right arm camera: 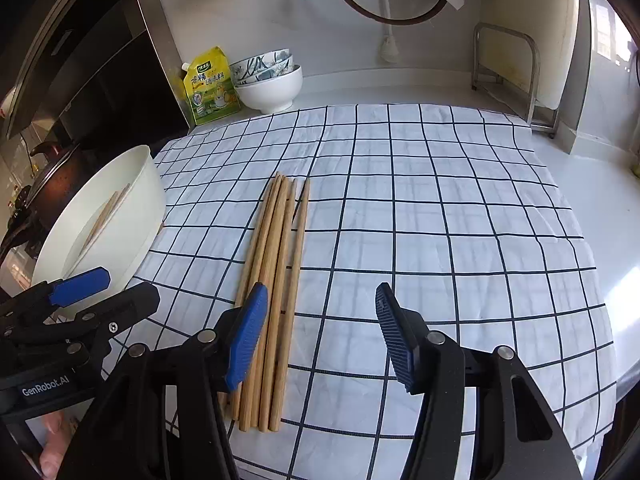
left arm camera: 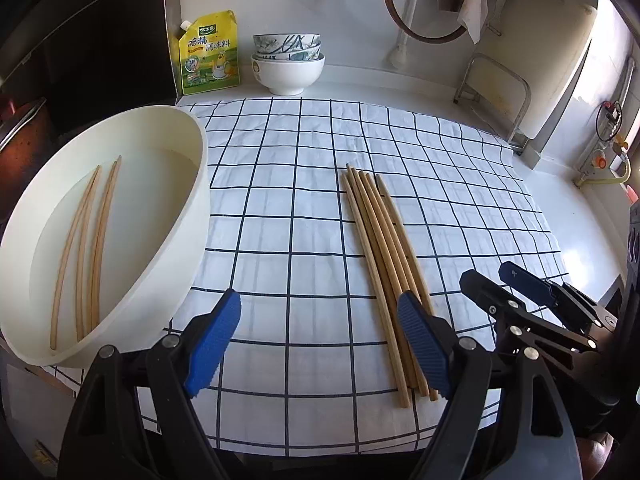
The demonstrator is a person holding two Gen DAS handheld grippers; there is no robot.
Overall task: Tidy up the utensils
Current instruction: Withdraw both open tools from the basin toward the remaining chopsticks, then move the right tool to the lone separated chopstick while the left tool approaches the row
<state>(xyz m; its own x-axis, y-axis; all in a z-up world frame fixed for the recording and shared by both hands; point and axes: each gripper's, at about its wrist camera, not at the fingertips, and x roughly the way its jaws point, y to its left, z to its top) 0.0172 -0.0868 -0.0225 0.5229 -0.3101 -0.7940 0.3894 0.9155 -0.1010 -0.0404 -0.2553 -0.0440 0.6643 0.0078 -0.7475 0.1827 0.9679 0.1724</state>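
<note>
the right gripper (right arm camera: 320,336) hangs low over the checked cloth (right arm camera: 440,220) with its jaws spread wide and nothing between them. its left finger sits over the near ends of the bundle of chopsticks (right arm camera: 280,272), so the sticks lie just to the inner side of its opening rather than centred in it. the left gripper (left arm camera: 316,340) is likewise wide open and empty; from its own view the same bundle (left arm camera: 380,248) passes under its right finger, while the gap itself faces bare cloth.

the bundle's long axis runs away from both tools, near ends at the cloth's front edge, tips pointing toward the back wall. that means either tool would meet the sticks end-on; a grasp across them looks to need a small sideways shift, and the right gripper seems the nearer by a little.

further left, the white basin (left arm camera: 200,184) rests on the cloth's corner with a few loose chopsticks (left arm camera: 92,240) lying in it, apparently in water, well apart from the bundle. beyond the cloth, stacked bowls (left arm camera: 288,60) and a yellow seasoning pouch (left arm camera: 208,54) stand against the wall.
</note>
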